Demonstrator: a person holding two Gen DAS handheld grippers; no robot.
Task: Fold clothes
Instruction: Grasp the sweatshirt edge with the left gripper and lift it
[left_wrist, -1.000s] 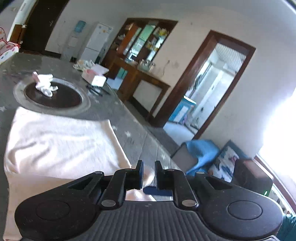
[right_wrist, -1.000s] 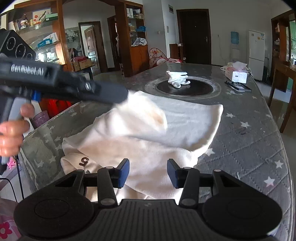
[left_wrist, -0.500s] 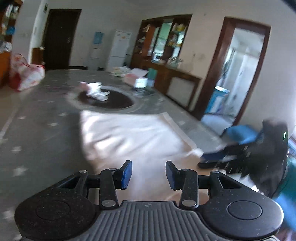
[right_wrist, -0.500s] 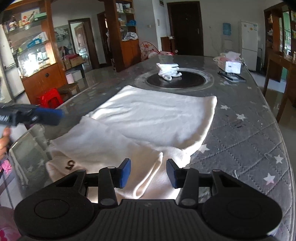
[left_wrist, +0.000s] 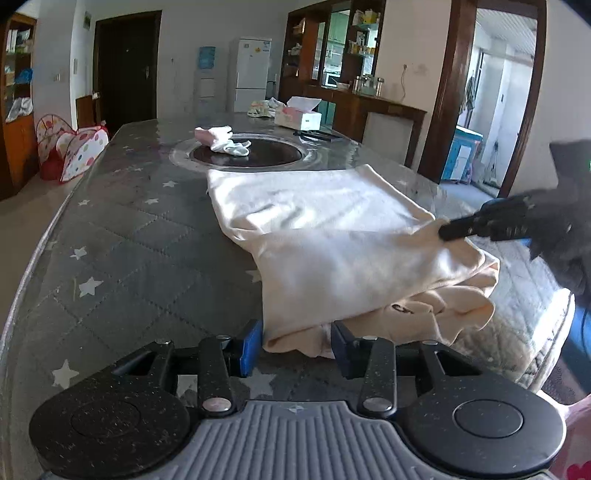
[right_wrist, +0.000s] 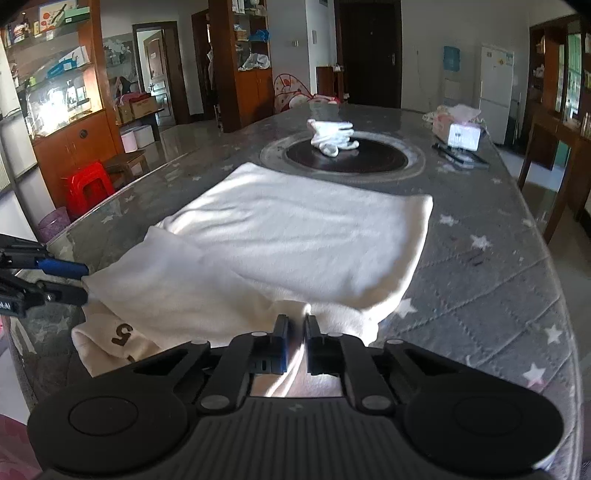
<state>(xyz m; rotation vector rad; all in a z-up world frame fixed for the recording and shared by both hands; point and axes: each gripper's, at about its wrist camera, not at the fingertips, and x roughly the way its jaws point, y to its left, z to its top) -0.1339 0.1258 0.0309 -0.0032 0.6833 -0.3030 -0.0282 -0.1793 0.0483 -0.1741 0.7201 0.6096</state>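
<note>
A cream garment (left_wrist: 332, 236) lies partly folded on the grey star-patterned table (left_wrist: 122, 240), its near part doubled over. My left gripper (left_wrist: 295, 341) is open, its fingers on either side of the garment's near left corner. My right gripper (right_wrist: 295, 330) is shut on the garment's near right edge (right_wrist: 295, 306); it also shows in the left wrist view (left_wrist: 454, 230). The left gripper shows at the left of the right wrist view (right_wrist: 74, 280), by the garment's corner with a brown "5" (right_wrist: 123, 334).
A dark round inset (left_wrist: 245, 155) with white socks (left_wrist: 225, 142) lies beyond the garment. A tissue box (left_wrist: 297, 116) and a dark flat object (right_wrist: 461, 157) sit at the far end. The table edge (right_wrist: 565, 332) runs close on the right.
The left gripper let go of the folded-over part and came down open at the near left corner. The right gripper shut on the near right edge.
</note>
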